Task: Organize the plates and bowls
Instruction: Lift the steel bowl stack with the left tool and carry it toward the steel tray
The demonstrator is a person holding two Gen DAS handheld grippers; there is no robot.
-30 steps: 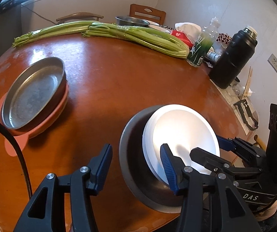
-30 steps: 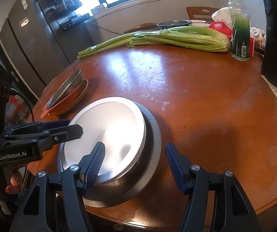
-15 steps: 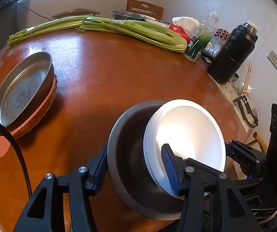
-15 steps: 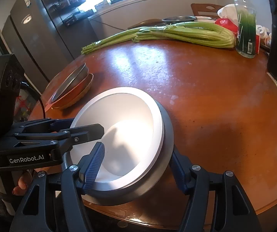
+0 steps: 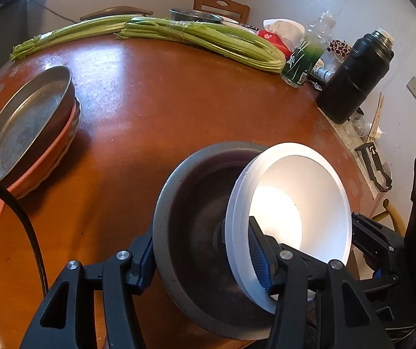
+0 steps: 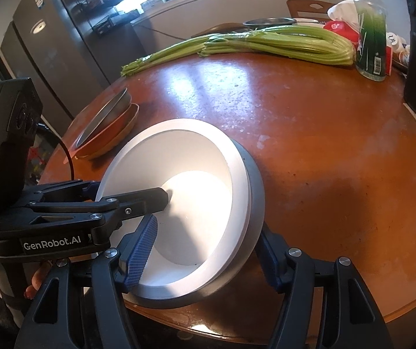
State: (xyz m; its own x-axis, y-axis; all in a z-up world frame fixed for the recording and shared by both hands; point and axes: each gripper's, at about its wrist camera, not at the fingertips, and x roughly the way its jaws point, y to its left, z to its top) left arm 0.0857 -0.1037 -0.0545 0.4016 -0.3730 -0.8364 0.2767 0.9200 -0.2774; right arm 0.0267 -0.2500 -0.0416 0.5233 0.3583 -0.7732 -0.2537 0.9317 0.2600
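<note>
**A home kitchen-dining corner**

You are looking at a round reddish-brown wooden table [image 5: 155, 110] carrying long green celery bunches [image 5: 202, 39], with a tall grey refrigerator [image 6: 48, 43] standing behind it and a wooden chair [image 5: 222, 3] waiting by the white wall.

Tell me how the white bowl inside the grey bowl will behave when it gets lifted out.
The white bowl looks rigid and thick-rimmed, so it should keep its shape. Its glossy surface may slip on the pads. It sits tilted inside the grey bowl, probably loose, so it could slide or tip as the stack moves.
</note>
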